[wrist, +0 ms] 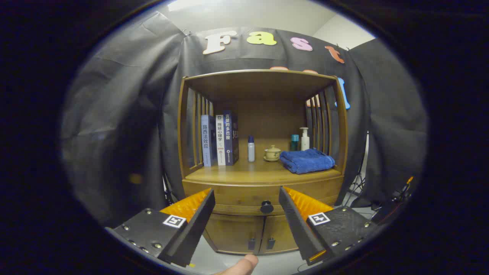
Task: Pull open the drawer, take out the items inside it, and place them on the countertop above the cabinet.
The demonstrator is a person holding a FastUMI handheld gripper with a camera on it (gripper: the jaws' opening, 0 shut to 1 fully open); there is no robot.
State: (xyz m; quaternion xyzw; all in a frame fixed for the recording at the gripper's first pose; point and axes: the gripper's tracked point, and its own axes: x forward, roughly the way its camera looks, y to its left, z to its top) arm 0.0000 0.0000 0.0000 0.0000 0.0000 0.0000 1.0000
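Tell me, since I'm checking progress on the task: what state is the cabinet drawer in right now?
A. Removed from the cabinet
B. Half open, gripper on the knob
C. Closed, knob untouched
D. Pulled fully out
C: the drawer sits flush with the cabinet front, and its knob lies beyond the open gripper, whose fingers touch nothing.

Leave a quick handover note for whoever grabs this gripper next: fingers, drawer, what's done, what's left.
Gripper: open, holding nothing, short of the cabinet.
Drawer: shut; its round knob sits ahead, between the fingers.
Countertop: carries books, a small bottle, a lidded cup, a blue towel and a pump bottle.
Done: nothing yet.
Left: grip the knob, pull the drawer open, lift its items onto the countertop.
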